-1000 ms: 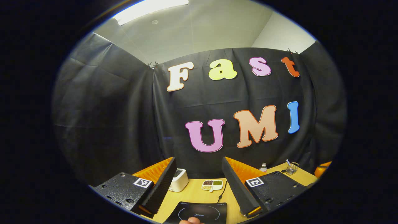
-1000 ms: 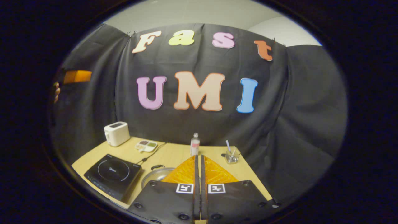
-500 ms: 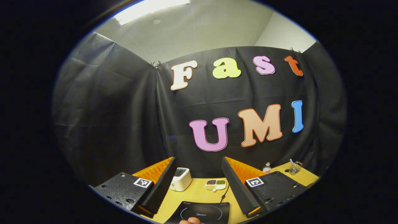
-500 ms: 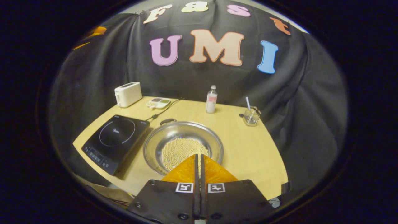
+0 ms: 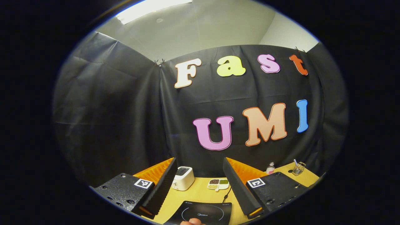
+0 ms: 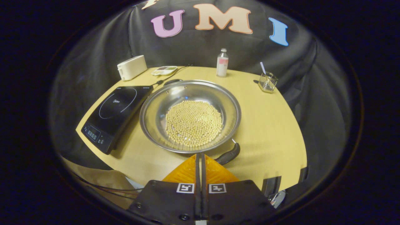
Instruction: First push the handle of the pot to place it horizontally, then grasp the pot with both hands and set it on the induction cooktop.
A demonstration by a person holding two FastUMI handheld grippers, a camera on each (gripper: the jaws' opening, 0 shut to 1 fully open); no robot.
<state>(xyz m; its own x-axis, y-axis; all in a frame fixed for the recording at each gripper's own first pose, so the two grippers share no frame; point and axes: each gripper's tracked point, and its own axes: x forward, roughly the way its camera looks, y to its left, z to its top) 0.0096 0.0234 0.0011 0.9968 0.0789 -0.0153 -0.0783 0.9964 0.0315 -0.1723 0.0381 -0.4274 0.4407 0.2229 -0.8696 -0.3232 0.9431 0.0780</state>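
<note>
In the left gripper view, the left gripper point(image 5: 199, 181) was held up high with its jaws spread wide and nothing between them, pointed more at the booth's wall than at the wooden table point(image 5: 200, 193). Through the gap between its fingers I could see a white toaster point(image 5: 182, 178) just beyond the left finger and a small divided dish point(image 5: 218, 184) of grains nearer the right finger. Below the gap lay the black induction cooktop point(image 5: 203, 213), with a cord point(image 5: 226, 193) running from it toward the back, and a fingertip point(image 5: 193, 221) showed at the very bottom edge. Past the right finger, far off, stood a small bottle point(image 5: 270, 168) and a glass cup point(image 5: 298, 168). In the right gripper view, the right gripper point(image 6: 200, 159) had its jaws pressed together with only a thin slit between them, gripping nothing. Straight ahead of its tips sat the steel pot point(image 6: 190, 115), its bottom covered in pale round beans point(image 6: 193, 123), resting on the table beside the cooktop and not on it. The pot's dark handle point(image 6: 229, 155) lay just right of the fingertips, very close, though I could not tell whether they touched. A second loop handle point(image 6: 172, 82) showed on the far rim.
</note>
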